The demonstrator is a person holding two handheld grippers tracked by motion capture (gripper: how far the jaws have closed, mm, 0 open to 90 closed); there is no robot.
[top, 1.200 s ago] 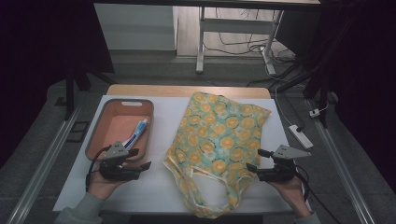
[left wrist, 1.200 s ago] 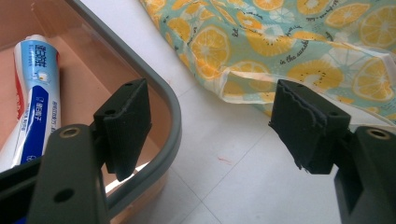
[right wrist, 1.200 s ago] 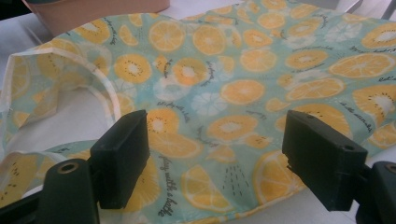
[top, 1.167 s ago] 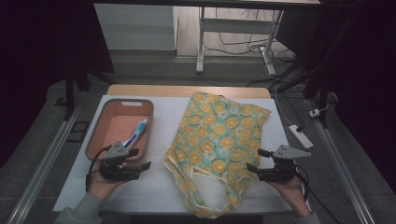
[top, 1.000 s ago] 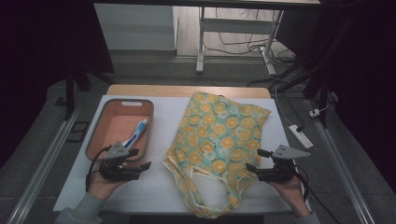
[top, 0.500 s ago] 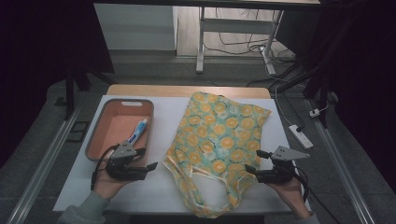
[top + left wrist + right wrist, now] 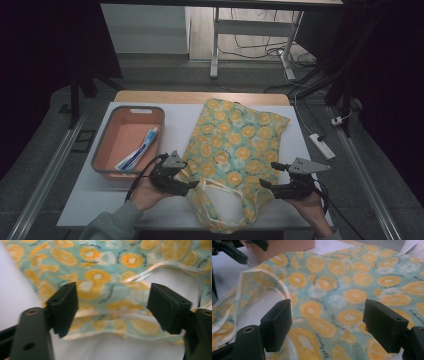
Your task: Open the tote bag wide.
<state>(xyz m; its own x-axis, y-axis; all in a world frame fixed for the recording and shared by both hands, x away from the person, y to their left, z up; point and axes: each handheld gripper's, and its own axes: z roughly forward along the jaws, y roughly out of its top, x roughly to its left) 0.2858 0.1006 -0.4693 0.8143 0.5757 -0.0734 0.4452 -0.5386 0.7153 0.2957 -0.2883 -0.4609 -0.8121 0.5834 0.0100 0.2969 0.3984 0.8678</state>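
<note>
On the white table, items by descending size:

1. Fabric tote bag, teal with orange-slice print, lying flat at centre. Long axis runs from the person's side away toward the far right corner; mouth and cream-edged handles point toward the person, closed bottom toward the far edge. The nearest handle loop hangs at the table's front edge, its lower end hard to make out. Blurred in the left gripper view.

2. Orange tray with grey rim, left of the bag, apart from it. Its near right corner is hidden behind the left gripper.

3. Left gripper, at the bag's near left edge; jaws stand wide apart over the hem, clamping nothing.

4. Right gripper, at the bag's near right edge; jaws wide apart above the printed cloth, gripping nothing.

5. Toothpaste tube, blue and white, lying in the tray, cap end away from the person; label unreadable.
</note>
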